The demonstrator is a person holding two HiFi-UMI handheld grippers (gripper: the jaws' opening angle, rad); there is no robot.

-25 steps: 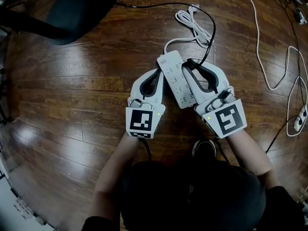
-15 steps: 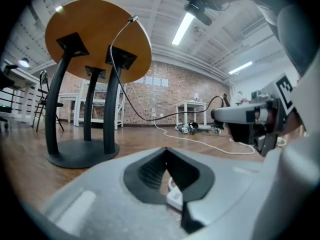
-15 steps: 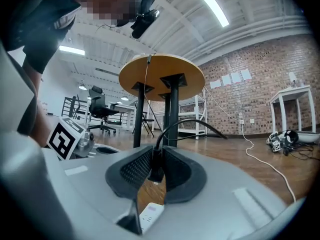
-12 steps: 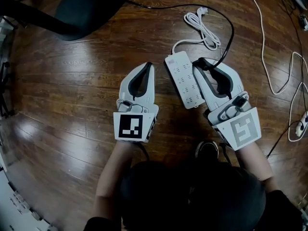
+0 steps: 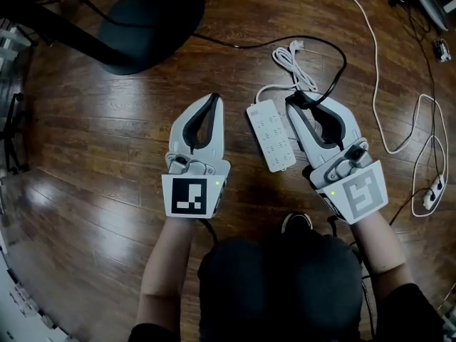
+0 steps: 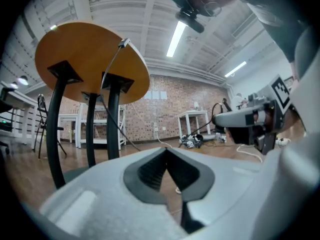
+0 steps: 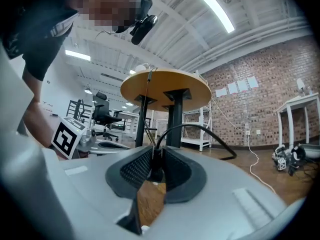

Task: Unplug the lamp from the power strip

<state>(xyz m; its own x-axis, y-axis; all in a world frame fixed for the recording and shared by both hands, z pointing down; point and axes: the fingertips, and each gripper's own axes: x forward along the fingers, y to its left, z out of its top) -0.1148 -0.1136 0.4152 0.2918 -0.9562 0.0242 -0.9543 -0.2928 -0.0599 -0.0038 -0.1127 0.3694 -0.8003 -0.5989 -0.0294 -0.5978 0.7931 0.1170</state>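
Observation:
A white power strip lies flat on the wooden floor between my two grippers. My right gripper is shut on the lamp's black plug, which sits just beside the strip's far end, apart from its sockets. In the right gripper view the plug is pinched between the ribbed pads, and its black cord arcs off to the right. That cord loops back toward the dark base. My left gripper is shut with nothing in it, a little left of the strip; its tips meet.
The strip's white cable lies coiled just beyond it. A dark round table base stands at the far left, under the round wooden tabletop. A long white cable and another white plug block lie at the right.
My left gripper has drawn away to the left of the strip. The right gripper, still on the black plug, now sits clear of the strip's end. The strip lies by itself.

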